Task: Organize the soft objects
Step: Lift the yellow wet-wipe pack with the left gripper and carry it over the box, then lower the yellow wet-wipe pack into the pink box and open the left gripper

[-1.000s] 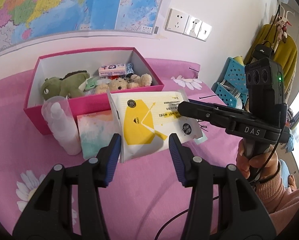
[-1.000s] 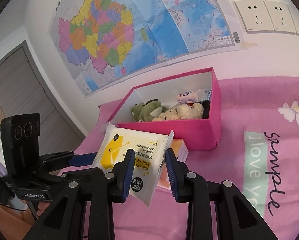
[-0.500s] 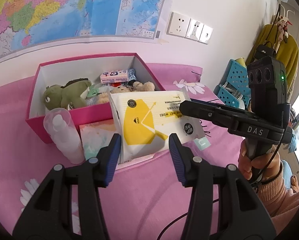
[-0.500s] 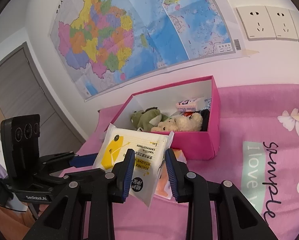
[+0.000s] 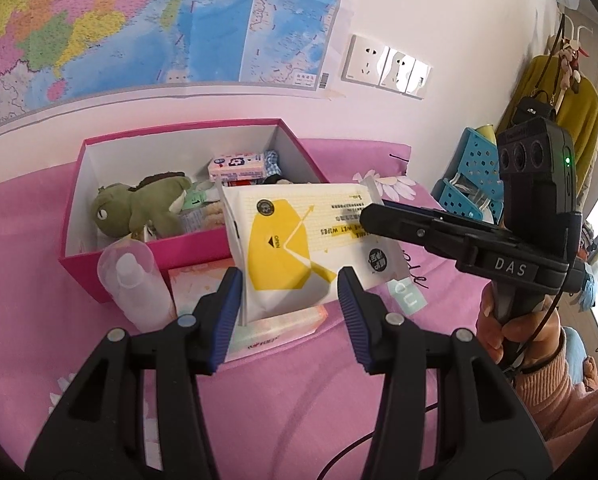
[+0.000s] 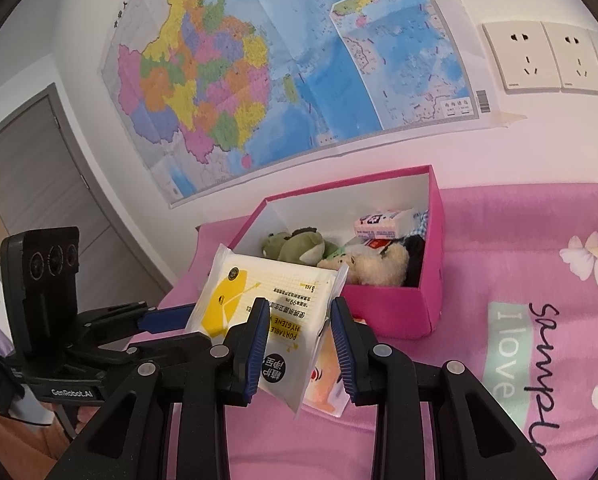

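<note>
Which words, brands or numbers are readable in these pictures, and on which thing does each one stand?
"PORTABLE HYGIENE", upside down: wipes pack
"WET WIPES", upside down: wipes pack
"DAS": right hand-held gripper
"GenRobot.AI": left hand-held gripper
"I love" and "sample": pink sheet
Map labels, small pack print, carton print: too small to read.

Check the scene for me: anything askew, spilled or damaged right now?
Nothing spilled or damaged. The wet wipes pack hangs tilted in the air, pinched at one end by the right gripper, in front of the pink box. The left gripper is open and empty.
</note>
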`<action>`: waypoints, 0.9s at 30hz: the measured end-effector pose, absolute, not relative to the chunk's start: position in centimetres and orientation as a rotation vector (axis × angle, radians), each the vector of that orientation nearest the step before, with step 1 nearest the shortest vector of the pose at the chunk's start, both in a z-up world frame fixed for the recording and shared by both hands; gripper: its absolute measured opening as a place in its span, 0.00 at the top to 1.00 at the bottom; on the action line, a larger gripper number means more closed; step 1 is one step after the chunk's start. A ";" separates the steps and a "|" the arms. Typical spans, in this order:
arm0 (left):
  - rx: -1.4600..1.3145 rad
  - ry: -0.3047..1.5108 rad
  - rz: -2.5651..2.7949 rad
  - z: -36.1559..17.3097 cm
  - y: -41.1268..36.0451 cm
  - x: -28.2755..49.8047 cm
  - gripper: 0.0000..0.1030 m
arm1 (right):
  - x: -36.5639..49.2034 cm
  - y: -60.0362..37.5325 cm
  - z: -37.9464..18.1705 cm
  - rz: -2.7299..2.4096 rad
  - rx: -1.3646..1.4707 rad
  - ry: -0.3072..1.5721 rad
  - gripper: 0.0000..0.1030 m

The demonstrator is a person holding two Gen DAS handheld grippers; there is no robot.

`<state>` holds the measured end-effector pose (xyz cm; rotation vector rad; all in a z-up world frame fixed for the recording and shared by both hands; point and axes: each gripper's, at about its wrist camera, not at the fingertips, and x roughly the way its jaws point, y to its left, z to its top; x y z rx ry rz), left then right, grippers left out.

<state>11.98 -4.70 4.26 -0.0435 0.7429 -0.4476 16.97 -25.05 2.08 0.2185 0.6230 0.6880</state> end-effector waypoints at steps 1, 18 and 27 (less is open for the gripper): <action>-0.044 0.743 -0.447 4.3 -4.7 12.1 0.50 | 17.0 -25.0 2.1 0.687 0.217 0.622 0.69; -0.048 0.726 -0.417 5.5 -4.0 15.3 0.50 | 19.4 -24.2 3.2 0.699 0.226 0.599 0.69; -0.047 0.744 -0.370 5.4 -3.3 18.3 0.50 | 22.6 -22.9 3.9 0.700 0.217 0.599 0.69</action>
